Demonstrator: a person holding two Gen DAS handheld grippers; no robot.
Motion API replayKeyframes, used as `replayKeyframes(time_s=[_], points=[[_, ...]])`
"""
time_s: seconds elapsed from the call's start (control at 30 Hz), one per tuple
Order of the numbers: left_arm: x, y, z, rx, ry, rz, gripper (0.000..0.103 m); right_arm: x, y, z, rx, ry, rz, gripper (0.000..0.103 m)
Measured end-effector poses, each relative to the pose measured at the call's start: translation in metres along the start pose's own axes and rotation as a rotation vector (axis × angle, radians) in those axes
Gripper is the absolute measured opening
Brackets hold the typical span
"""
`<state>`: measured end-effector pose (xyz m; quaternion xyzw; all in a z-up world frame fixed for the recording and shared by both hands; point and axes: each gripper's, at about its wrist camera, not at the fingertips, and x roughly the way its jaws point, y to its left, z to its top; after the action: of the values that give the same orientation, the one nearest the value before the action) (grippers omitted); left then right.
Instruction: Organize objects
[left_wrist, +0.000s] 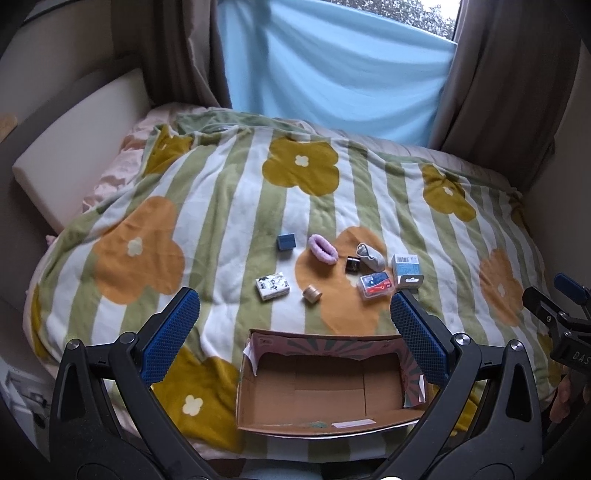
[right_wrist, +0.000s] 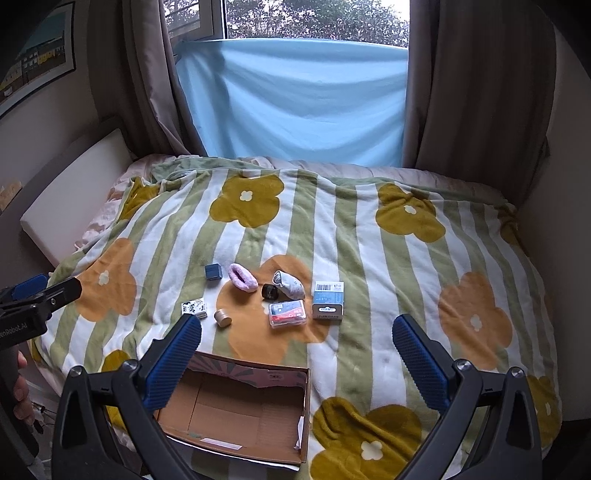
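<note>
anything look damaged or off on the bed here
The cardboard box looks rough: its top rim is torn and ragged, and paper lining peels away at the corners. It holds nothing, while the small items lie scattered on the blanket.

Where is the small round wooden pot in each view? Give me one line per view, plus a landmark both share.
Left wrist view: the small round wooden pot lies just below centre, right of the patterned tissue pack, beyond the cardboard box.
Right wrist view: the pot lies left of centre, near the left fingertip.
Shared landmark: the clear plastic case, to the pot's right.
</note>
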<state>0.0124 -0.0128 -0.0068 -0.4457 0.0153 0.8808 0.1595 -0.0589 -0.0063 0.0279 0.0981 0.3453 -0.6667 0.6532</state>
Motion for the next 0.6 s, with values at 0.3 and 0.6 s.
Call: replayKeyframes(time_s=[0.3,0.6], points=[[0.062,0.017,0.005,0.033,0.099,-0.012,0.103,0.05,0.0,0.002,0.016,0.091,-0.013,0.103],[0.144,0.038,0.026,0.169,0.167,-0.048,0.103,0.118,0.006,0.012,-0.001,0.201,-0.039,0.103]])
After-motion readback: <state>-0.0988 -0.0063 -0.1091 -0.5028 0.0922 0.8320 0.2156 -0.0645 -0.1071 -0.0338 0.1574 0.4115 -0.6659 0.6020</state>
